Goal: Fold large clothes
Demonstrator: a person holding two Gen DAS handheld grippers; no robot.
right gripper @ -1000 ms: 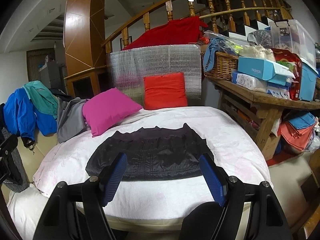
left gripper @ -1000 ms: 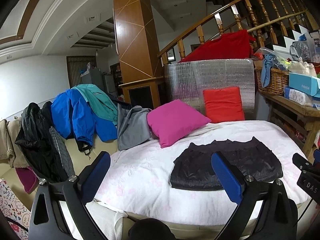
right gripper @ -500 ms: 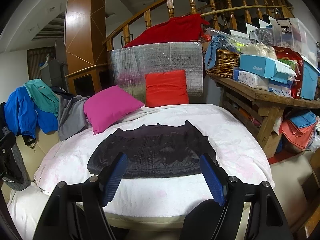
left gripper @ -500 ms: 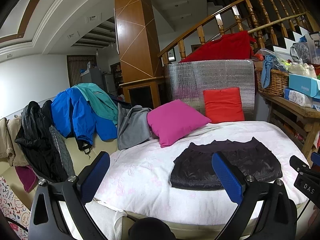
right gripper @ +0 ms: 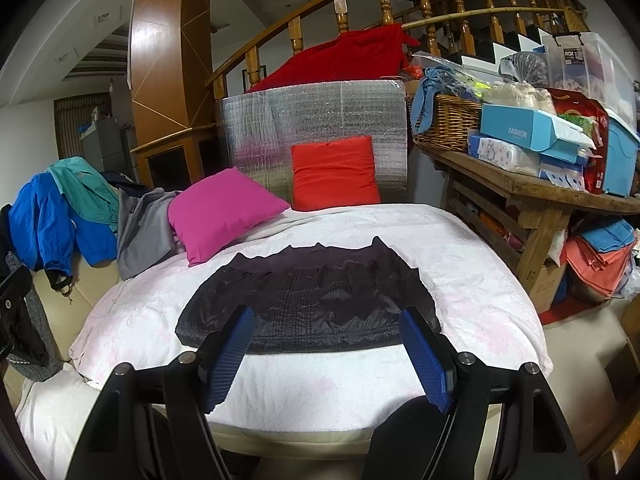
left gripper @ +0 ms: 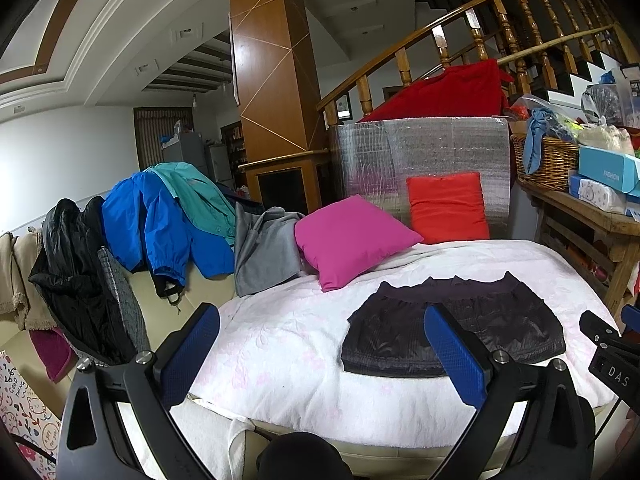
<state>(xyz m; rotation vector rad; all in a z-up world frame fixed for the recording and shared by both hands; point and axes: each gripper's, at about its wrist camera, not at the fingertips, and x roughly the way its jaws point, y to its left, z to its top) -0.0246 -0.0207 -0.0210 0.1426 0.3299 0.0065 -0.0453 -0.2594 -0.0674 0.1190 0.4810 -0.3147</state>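
A dark folded garment (left gripper: 452,328) (right gripper: 308,300) lies flat on the white blanket (left gripper: 280,344) (right gripper: 460,280) that covers the bed. My left gripper (left gripper: 320,320) is open and empty, held back from the bed's near edge, with the garment ahead and to its right. Open and empty too, my right gripper (right gripper: 326,318) hovers just short of the garment's near hem, centred on it. Part of the right gripper's black body (left gripper: 612,360) shows at the right edge of the left wrist view.
A pink pillow (left gripper: 352,240) (right gripper: 220,212) and a red pillow (left gripper: 446,208) (right gripper: 334,174) lean at the bed's far side. Jackets (left gripper: 152,220) (right gripper: 60,220) hang over a sofa back on the left. A cluttered wooden table (right gripper: 540,196) stands right of the bed.
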